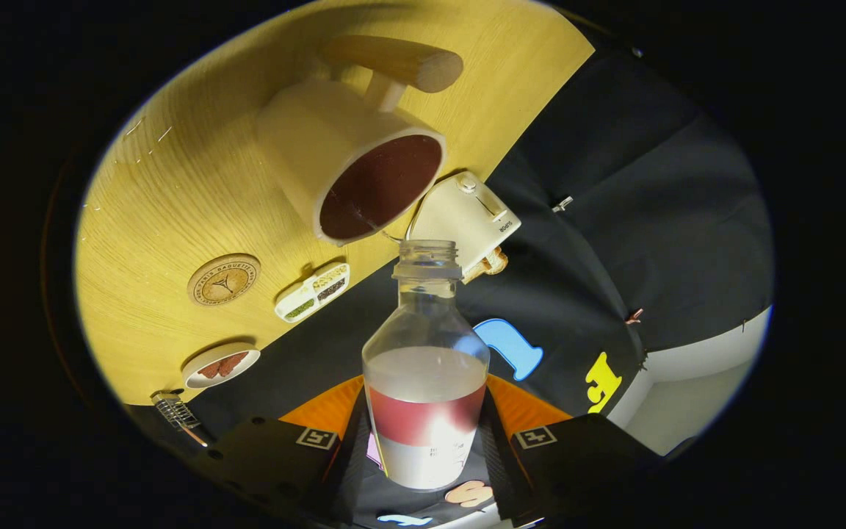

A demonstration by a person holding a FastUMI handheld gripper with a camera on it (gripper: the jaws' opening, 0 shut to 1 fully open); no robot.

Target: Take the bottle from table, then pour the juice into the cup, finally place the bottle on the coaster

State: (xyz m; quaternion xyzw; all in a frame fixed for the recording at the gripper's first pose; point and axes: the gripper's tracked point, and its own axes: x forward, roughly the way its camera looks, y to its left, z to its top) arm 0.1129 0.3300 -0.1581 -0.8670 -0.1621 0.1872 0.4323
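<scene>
One step of three looks finished from where I stand: the bottle (425, 367) is off the table (173, 184) and sits between my fingers, which press on its lower body from both sides, so my gripper (427, 448) is clamped on it. I hold it rolled well over, its uncapped mouth aimed toward the open rim of the cup (353, 165), which stands on the table just beyond the neck. Pale juice fills the lower part of the bottle, and a thin thread of liquid seems to run from the mouth toward the cup, though it is too fine for me to be sure. I judge the pour to be underway, not done: plenty of juice is left in the bottle. How full the cup is I cannot tell; its inside reads only as dark. The round coaster (223, 279) lies bare on the table, well apart from the cup, with a small two-part tray (313, 292) and a little dish (221, 365) near it. Setting the bottle down on that coaster is what remains after the pour.
</scene>
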